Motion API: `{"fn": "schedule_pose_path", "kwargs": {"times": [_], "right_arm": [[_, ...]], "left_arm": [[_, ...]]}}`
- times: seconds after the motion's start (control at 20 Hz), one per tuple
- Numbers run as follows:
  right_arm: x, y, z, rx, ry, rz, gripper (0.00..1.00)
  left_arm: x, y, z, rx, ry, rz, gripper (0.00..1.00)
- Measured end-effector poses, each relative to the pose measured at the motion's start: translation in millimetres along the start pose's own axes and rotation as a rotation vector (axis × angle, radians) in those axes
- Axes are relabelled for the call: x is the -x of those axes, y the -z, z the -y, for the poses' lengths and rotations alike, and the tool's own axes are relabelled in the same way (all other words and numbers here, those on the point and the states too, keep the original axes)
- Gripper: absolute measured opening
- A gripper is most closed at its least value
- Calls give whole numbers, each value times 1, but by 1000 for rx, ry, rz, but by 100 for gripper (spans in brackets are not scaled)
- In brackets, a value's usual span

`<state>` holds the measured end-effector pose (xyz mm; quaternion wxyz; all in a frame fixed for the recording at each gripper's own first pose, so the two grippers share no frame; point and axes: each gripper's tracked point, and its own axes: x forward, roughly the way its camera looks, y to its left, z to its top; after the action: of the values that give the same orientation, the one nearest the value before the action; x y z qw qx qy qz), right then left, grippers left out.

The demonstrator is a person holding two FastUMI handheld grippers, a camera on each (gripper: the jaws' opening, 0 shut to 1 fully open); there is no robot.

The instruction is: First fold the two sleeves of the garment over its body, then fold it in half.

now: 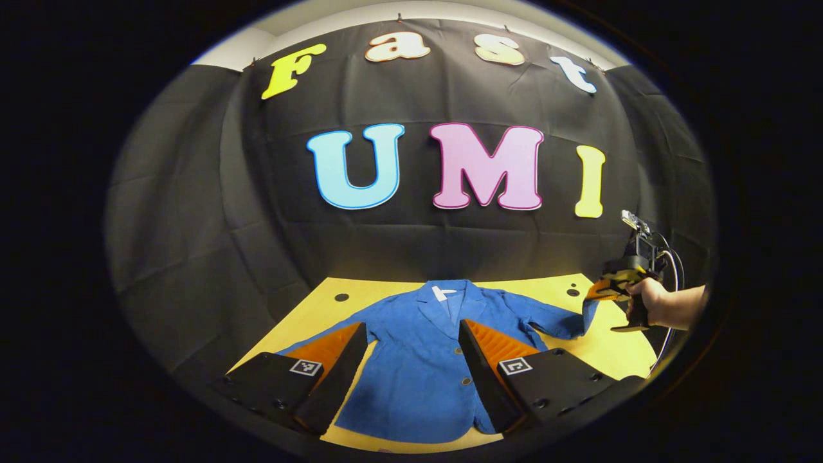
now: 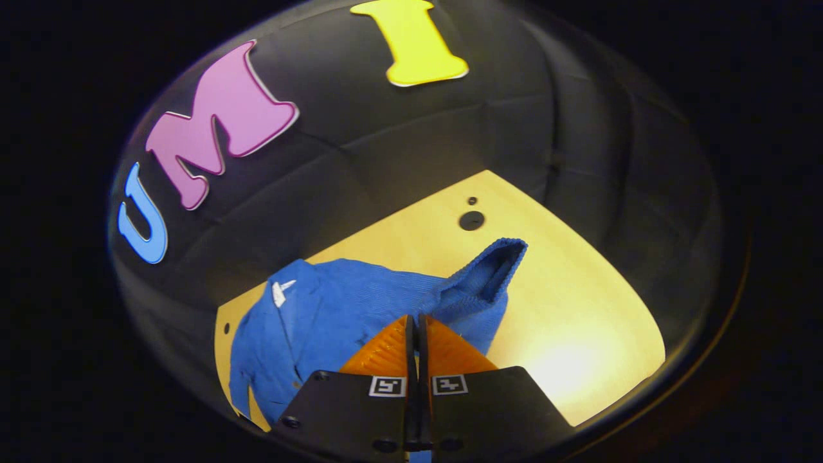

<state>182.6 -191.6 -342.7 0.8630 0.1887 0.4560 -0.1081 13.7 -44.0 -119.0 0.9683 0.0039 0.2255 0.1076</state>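
My right tongs (image 2: 415,325) are pinched closed on the cuff end of one sleeve (image 2: 479,283) of the blue corduroy jacket (image 1: 418,360), which lies buttoned and face-up on the yellow wooden tabletop (image 2: 578,321). My left tongs (image 1: 411,360) hang wide open above its body, holding nothing. By my reckoning the first sleeve fold is only starting (the other sleeve and the halving are all left).

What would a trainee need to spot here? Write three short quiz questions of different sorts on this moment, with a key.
1. True or false: the left gripper is open above the blue jacket.
2. What does the right gripper pinch? A) the collar B) a sleeve C) a button
3. Fill in: the jacket lies on a ___ table.

Key: 1 true; 2 B; 3 yellow
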Motion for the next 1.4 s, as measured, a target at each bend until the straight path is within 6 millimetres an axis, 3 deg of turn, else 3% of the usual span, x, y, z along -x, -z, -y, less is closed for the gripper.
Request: {"fn": "schedule_pose_path", "kwargs": {"times": [0.15,0.35,0.5,0.65,0.7,0.85,1.0,1.15,1.3,1.4], "right_arm": [[-12,5,-64,29,-66,-23,1],[-26,34,-149,50,-177,-68,1],[-37,77,-198,-41,-229,-164,1],[-43,123,-230,-82,-255,-247,0],[-40,145,-243,-78,-279,-280,0],[-29,178,-277,-133,-386,-373,0],[-13,177,-318,-296,-534,-410,1],[-14,171,-323,-344,-533,-375,0],[4,181,-369,-574,-675,-504,0],[-5,179,-366,-578,-675,-434,1]], "left_arm": [[5,13,-17,51,-35,-23,82],[7,31,-41,77,-80,-53,82],[6,41,-62,102,-111,-64,82],[2,58,-82,151,-134,-107,82],[3,69,-87,172,-136,-145,83],[6,86,-94,203,-133,-206,85],[5,96,-97,213,-126,-228,85],[7,96,-98,219,-114,-215,84],[6,105,-102,240,-104,-221,84],[7,109,-107,251,-103,-226,84]]}}
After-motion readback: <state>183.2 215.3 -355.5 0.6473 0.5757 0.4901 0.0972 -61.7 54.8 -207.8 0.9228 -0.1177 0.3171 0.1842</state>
